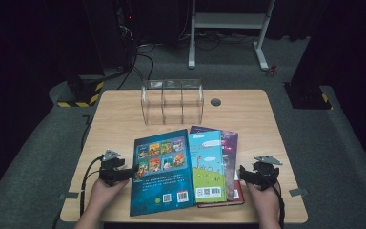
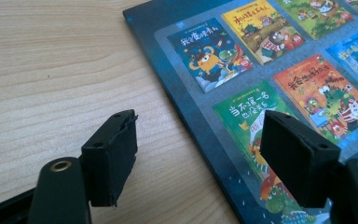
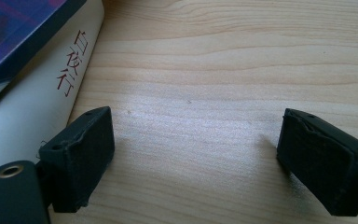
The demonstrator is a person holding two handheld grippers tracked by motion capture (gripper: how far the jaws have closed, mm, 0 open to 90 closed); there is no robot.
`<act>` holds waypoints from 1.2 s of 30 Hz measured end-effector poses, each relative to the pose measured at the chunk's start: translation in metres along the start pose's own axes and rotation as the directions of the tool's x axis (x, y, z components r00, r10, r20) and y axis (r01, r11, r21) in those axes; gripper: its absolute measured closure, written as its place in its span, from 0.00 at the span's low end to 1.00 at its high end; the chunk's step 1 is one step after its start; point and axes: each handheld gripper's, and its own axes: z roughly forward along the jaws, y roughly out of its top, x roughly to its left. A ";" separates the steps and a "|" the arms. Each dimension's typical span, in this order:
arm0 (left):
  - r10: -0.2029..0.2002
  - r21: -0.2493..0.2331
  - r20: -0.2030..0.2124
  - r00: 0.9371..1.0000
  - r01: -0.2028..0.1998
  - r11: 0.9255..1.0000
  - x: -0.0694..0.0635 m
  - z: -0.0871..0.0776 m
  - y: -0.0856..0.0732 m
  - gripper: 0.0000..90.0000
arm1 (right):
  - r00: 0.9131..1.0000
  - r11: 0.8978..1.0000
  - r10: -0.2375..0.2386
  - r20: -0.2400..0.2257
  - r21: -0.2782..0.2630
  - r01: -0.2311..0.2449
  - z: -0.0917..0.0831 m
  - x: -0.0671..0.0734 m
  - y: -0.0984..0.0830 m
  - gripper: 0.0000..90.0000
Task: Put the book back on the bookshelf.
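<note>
**Books lying flat at the table's near edge**

A dark blue picture book (image 1: 161,171) lies flat at the left, its back cover up with a grid of small cartoon covers and two codes near its lower edge. Just beside it, a light blue-and-green book (image 1: 208,165) rests on a purple book (image 1: 229,143) and a white-spined book (image 3: 37,107) with red characters.
</note>
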 end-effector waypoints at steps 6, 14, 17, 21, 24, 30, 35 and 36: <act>-0.010 0.027 0.012 1.000 0.010 1.000 0.000 0.006 0.000 0.26 | 1.000 1.000 -0.001 -0.001 0.000 0.001 -0.001 0.001 -0.001 0.12; 0.001 0.024 0.024 1.000 -0.002 1.000 0.001 0.005 -0.002 0.25 | 1.000 1.000 -0.019 -0.005 -0.003 0.019 -0.002 0.001 -0.001 0.13; 0.005 0.023 0.027 1.000 -0.006 1.000 0.000 0.006 -0.003 0.23 | 1.000 1.000 -0.026 -0.001 -0.003 0.026 -0.002 0.002 -0.001 0.14; 0.000 0.017 0.029 1.000 -0.001 1.000 -0.002 0.007 -0.003 0.21 | 0.998 0.998 -0.057 0.005 -0.009 0.057 -0.006 0.005 -0.002 0.15; 0.004 0.013 0.027 1.000 -0.004 1.000 -0.001 0.007 -0.004 0.21 | 0.998 0.998 -0.068 -0.004 -0.013 0.068 -0.007 0.006 -0.001 0.15; 0.007 0.016 0.029 1.000 -0.007 1.000 -0.003 0.006 -0.005 0.20 | 0.996 0.995 -0.085 -0.013 -0.059 0.084 -0.013 0.012 0.004 0.15; 0.005 0.018 0.039 0.999 -0.006 1.000 -0.006 0.006 -0.006 0.19 | 0.993 0.989 -0.119 -0.006 -0.093 0.117 -0.019 0.019 0.007 0.17; 0.012 0.021 0.042 0.999 -0.013 1.000 -0.007 0.006 -0.006 0.19 | 0.993 0.989 -0.119 -0.006 -0.093 0.117 -0.019 0.019 0.007 0.17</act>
